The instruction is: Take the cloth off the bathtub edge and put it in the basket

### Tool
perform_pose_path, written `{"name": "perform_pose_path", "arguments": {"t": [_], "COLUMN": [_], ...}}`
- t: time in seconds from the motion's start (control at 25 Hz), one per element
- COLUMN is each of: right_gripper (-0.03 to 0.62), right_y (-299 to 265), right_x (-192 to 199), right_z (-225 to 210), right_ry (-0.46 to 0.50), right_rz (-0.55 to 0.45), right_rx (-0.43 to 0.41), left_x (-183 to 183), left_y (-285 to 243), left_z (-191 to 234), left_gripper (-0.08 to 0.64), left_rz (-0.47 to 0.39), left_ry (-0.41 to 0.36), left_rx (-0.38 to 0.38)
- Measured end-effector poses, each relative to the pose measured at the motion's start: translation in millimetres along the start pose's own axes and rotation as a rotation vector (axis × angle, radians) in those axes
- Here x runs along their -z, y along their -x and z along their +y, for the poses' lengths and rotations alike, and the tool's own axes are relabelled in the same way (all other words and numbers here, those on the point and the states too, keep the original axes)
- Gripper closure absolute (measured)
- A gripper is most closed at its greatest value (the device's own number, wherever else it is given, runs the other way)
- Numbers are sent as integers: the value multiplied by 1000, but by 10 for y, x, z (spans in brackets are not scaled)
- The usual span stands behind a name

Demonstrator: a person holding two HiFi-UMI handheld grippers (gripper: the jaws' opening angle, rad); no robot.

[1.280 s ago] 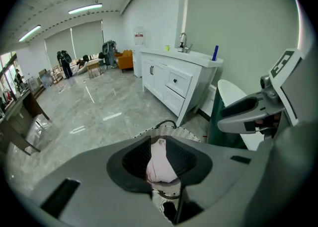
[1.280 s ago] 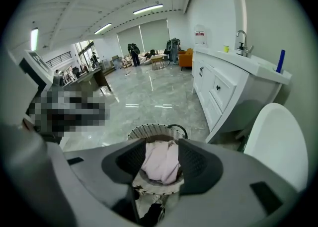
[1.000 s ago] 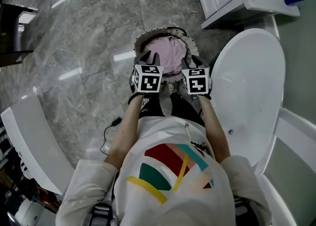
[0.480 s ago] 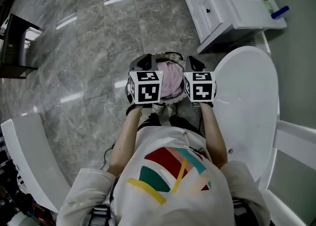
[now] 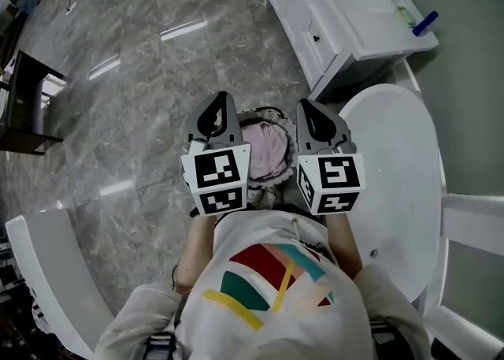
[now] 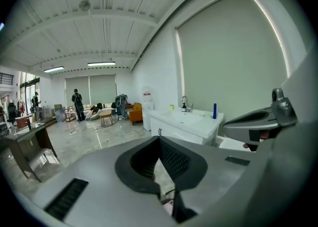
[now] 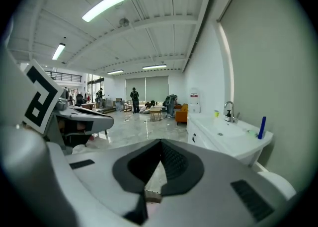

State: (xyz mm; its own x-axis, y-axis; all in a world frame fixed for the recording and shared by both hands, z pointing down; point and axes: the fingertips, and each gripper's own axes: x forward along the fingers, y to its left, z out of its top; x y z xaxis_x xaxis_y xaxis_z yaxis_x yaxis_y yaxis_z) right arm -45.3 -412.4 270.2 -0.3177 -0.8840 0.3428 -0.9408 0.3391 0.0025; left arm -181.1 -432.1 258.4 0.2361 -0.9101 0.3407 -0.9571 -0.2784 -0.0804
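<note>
The pink cloth (image 5: 268,152) lies bunched inside the round basket (image 5: 262,112) on the grey marble floor, just left of the white bathtub (image 5: 398,169). In the head view both grippers are held up high above the basket, one on each side of it. My left gripper (image 5: 218,103) is shut with nothing in it, and its dark pads meet at a point (image 6: 160,139). My right gripper (image 5: 309,106) is likewise shut and empty (image 7: 160,144). Each gripper view looks out level over the room, with the other gripper at its side.
A white vanity cabinet (image 5: 335,16) with a sink and a blue bottle (image 5: 424,23) stands behind the bathtub. A dark table (image 5: 24,106) is at the left and a white panel (image 5: 47,264) at the lower left. People stand far off across the hall (image 6: 77,104).
Both grippers have risen from just over the cloth in the basket to well above it. The cloth stays in the basket. The head view has tilted further forward.
</note>
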Motion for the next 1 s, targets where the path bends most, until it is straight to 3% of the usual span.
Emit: {"name": "perform_pose_path", "arguments": {"t": [0.12, 0.44, 0.88, 1.0], "right_gripper": [580, 580, 580, 580], "right_y": [57, 161, 178, 177], "right_x": [-38, -49, -108, -152], "right_z": [-36, -103, -178, -205], "right_ry": [14, 18, 7, 6], "right_rz": [-8, -23, -40, -49], "right_rx": [10, 30, 46, 51], "left_x": [43, -36, -175, -202], "left_y": [31, 45, 1, -16], "left_z": [-39, -129, -271, -286], "left_gripper": [541, 541, 541, 541], "left_rz": [11, -7, -37, -41], "left_ry": [53, 83, 22, 40], "left_rx": [15, 51, 75, 89]}}
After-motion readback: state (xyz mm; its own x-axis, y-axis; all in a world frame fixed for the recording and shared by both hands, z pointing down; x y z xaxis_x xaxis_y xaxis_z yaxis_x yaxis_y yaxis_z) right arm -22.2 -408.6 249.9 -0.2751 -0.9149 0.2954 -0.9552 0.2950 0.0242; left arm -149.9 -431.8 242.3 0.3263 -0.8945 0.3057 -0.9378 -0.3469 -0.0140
